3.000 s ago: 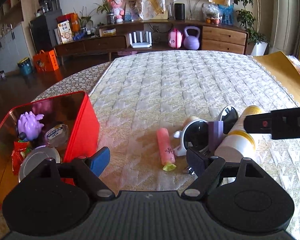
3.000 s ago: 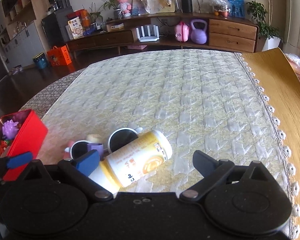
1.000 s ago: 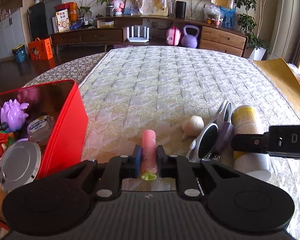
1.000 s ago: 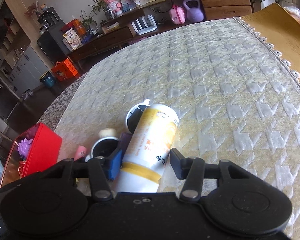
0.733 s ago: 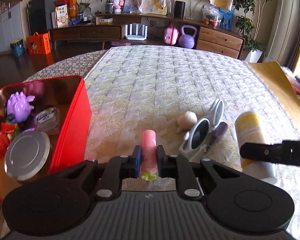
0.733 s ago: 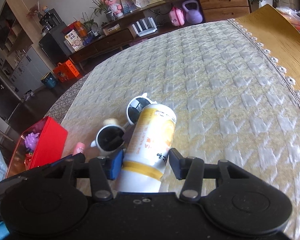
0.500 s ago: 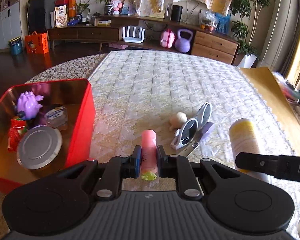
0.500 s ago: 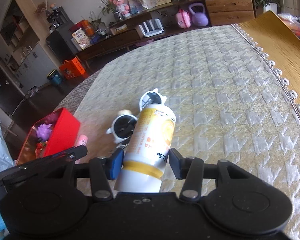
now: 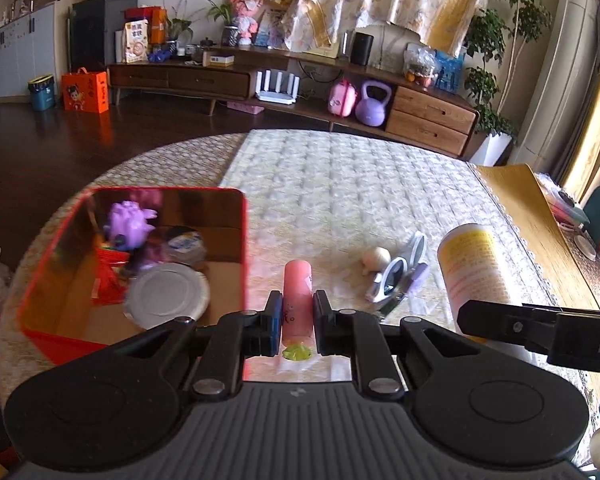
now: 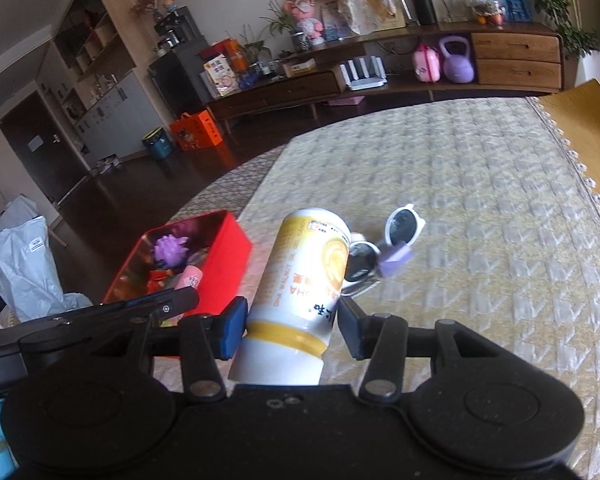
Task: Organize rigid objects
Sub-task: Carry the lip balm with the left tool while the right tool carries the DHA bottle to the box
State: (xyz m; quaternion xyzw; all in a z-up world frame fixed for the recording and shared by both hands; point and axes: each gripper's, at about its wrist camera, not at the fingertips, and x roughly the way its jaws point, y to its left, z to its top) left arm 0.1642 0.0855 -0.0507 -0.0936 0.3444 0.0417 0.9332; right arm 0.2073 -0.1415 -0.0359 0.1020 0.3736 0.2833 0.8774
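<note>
My left gripper (image 9: 296, 320) is shut on a pink tube (image 9: 297, 300) with a green cap and holds it above the table, just right of the red tin box (image 9: 244, 248). The tube also shows in the right wrist view (image 10: 191, 278) over the box (image 10: 224, 268). My right gripper (image 10: 290, 330) is shut on a yellow-and-white bottle (image 10: 306, 280), lifted off the table; the bottle also shows in the left wrist view (image 9: 474, 268). White sunglasses (image 9: 400, 276) with a purple block and a small garlic-like bulb (image 9: 376, 258) lie on the quilted cloth.
The red box holds a purple spiky toy (image 9: 130, 224), a silver lid (image 9: 166, 294), a small cup (image 9: 186, 244) and a red packet. The quilted cloth (image 9: 360, 184) covers the round table. A bare wooden strip (image 9: 540, 216) runs along the right edge.
Both grippers closed on their objects three seconds ago to one second ago, then rose. The left one has carried the pink tube up and toward the red box; the right has lifted the bottle.
</note>
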